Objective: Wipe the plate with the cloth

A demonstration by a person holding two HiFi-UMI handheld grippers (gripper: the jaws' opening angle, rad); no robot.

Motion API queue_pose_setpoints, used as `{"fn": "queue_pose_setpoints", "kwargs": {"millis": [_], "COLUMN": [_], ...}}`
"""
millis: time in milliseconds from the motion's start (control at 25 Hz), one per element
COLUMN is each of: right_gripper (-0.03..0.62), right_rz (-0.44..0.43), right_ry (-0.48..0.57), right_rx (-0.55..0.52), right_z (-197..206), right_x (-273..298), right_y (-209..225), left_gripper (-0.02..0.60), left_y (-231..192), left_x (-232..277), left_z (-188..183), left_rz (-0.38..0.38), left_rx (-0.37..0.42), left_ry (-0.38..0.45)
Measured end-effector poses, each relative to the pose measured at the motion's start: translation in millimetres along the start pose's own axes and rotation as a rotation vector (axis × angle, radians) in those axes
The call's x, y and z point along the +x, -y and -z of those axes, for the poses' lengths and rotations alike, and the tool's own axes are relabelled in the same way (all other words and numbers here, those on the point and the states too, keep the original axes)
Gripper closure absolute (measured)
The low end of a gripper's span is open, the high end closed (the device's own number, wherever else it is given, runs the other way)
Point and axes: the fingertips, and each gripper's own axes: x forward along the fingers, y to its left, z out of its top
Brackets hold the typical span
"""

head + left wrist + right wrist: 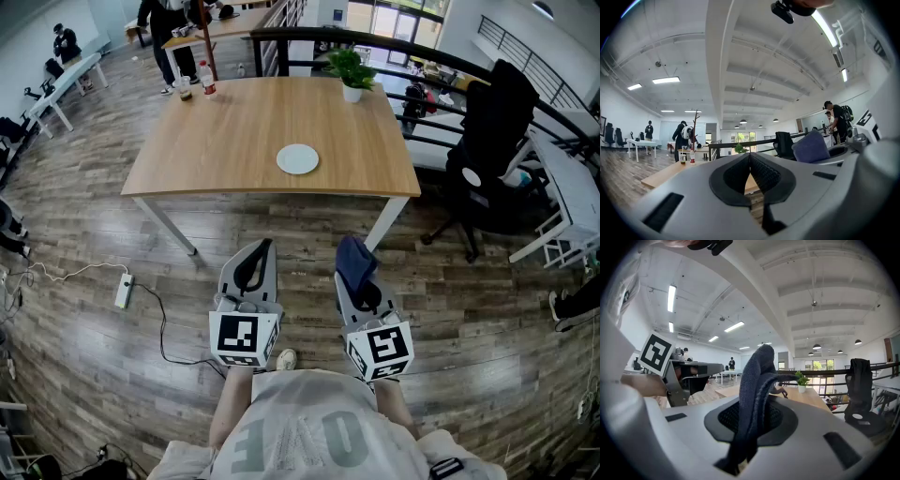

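Note:
A white plate [297,158] lies near the front middle of the wooden table [225,141]. Both grippers hang over the floor, well short of the table's near edge. My right gripper [357,265] is shut on a dark blue cloth [354,260], which stands bunched up between its jaws in the right gripper view [754,394]. My left gripper [256,266] is shut with nothing in it; in the left gripper view [750,165] its pads meet. The cloth [812,146] shows at the right of that view. The plate is hidden in both gripper views.
A potted plant [351,71] stands at the table's far edge, a bottle [207,79] and a cup [184,90] at its far left corner. A black office chair [487,150] stands to the right. A power strip [124,291] with cable lies on the floor at left. People stand at the back.

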Motion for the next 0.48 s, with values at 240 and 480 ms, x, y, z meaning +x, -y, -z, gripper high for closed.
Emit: {"fn": "queue_pose_setpoints", "kwargs": {"millis": [240,480], "right_gripper": [0.534,0.534], "right_rz": [0.011,-0.001], "right_ry": [-0.006,-0.014], "right_rx": [-0.005,0.008], "right_z": [0,2], "right_x": [7,13], "right_y": [6,-1], "left_gripper": [0.575,0.575], "left_y": [-9,-23], "left_x": [8,5], "left_z": [4,10], "left_rz": [-0.002,-0.015], "left_rx": [-0.026,-0.086], "left_ry": [0.004,-0.005]}}
